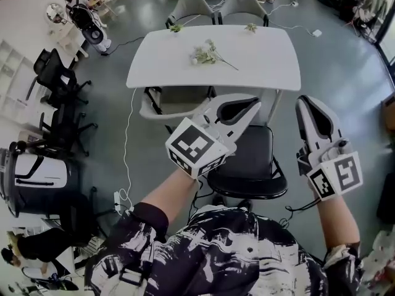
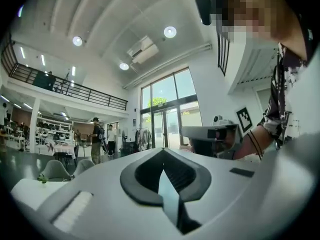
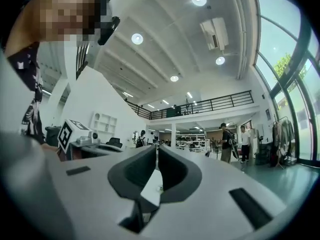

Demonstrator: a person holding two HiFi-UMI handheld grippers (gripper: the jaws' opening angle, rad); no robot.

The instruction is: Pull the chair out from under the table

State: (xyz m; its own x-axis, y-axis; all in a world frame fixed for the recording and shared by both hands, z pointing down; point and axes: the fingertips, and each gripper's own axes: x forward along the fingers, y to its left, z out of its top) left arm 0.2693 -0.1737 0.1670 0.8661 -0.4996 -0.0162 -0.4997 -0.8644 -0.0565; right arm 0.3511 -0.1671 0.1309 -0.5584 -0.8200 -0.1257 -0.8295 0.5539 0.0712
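In the head view a white table (image 1: 259, 66) carries a sprig of flowers (image 1: 207, 55). The black chair (image 1: 250, 159) stands just in front of the table's near edge, its seat almost wholly out from under the top and right before my body. My left gripper (image 1: 253, 106) is held up above the chair's left side, jaws shut and empty. My right gripper (image 1: 306, 102) hangs to the right of the chair, also shut on nothing. Both gripper views look level across the hall, with the left gripper's (image 2: 162, 152) and the right gripper's (image 3: 154, 149) tips closed together.
A beige chair (image 1: 174, 105) sits tucked under the table's left half. Two grey chairs (image 1: 218, 6) stand at its far side. Black office chairs (image 1: 58, 88) and a dark case (image 1: 37, 172) crowd the left. A white cable (image 1: 127, 142) runs across the floor.
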